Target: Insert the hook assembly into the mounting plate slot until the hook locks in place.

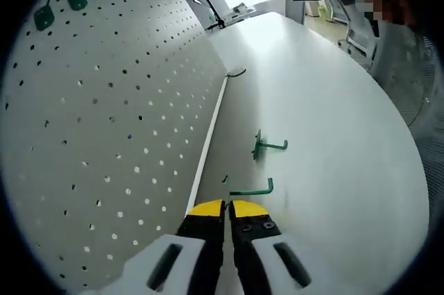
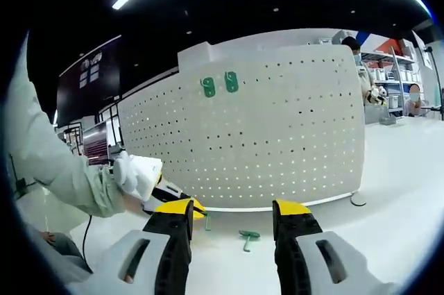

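Two green hooks lie loose on the white desk in front of the pegboard: the near hook (image 1: 251, 189) sits just past the left gripper (image 1: 227, 206), and the far hook (image 1: 267, 146) lies a little beyond it, both close to the pegboard's foot. In the right gripper view one loose hook (image 2: 247, 237) shows on the desk between the fingers of the right gripper (image 2: 232, 218). Two mounted hooks (image 1: 61, 7) hang side by side high on the pegboard (image 1: 104, 128), a white perforated plate standing upright along the desk (image 1: 333, 142). No writing on any of them can be read.

Beyond the desk the room is dark-ceilinged with long strip lights, shelving and seated people in the distance.

Left fingers (image 1: 208, 209) are pressed together with nothing between them, their yellow tips just short of the near hook. Right fingers (image 2: 293, 209) are spread wide and hold nothing. A gloved hand (image 2: 139, 175) on a pale sleeve holds the left gripper low over the desk near the pegboard's foot.
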### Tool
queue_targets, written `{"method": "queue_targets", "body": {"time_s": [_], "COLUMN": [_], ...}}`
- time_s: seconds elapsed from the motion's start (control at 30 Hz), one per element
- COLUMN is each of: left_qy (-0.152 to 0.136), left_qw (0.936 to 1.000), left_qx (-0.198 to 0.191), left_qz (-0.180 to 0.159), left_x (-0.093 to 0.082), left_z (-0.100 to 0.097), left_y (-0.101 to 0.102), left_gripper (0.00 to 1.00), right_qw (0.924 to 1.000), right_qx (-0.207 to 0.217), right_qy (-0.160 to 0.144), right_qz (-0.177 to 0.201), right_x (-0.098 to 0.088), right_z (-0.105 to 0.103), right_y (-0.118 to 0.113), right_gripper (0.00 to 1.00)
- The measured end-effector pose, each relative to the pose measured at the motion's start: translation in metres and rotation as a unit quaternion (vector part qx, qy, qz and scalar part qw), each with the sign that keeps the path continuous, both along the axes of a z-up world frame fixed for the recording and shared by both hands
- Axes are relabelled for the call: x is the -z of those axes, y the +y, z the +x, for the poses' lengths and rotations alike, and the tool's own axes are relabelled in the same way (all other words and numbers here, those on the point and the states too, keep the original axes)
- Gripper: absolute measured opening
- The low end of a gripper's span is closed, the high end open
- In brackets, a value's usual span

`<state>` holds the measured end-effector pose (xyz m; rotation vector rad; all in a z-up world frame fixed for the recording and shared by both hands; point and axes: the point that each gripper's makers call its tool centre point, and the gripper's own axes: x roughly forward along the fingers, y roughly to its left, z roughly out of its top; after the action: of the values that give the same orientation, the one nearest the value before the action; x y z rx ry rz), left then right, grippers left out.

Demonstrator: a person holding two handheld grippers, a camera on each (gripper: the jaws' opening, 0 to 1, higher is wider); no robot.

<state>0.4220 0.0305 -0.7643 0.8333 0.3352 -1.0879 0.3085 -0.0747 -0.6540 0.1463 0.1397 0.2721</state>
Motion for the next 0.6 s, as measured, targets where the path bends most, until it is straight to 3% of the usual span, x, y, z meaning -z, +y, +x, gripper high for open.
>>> {"method": "queue_targets", "body": {"time_s": [0.2, 0.6], "left_qy": [-0.003, -0.032], "left_qw": [0.9987, 0.9927], "left_qx": [-0.024, -0.019], "left_qz": [-0.044, -0.115], "left_x": [-0.022, -0.074], "left_z": [-0.002, -0.021], "left_y": [-0.002, -0.013], "left_gripper": [0.03, 0.03], "right_qw": [1.0000, 0.9999], "right_qx": [-0.002, -0.010], "right_qy": [0.000, 0.003], "right_qz": [-0.002, -0.007], "right_x": [0.000, 0.002], "right_z": [0.000, -0.001], "right_y": [0.001, 0.006], "right_gripper": [0.44, 0.44]}}
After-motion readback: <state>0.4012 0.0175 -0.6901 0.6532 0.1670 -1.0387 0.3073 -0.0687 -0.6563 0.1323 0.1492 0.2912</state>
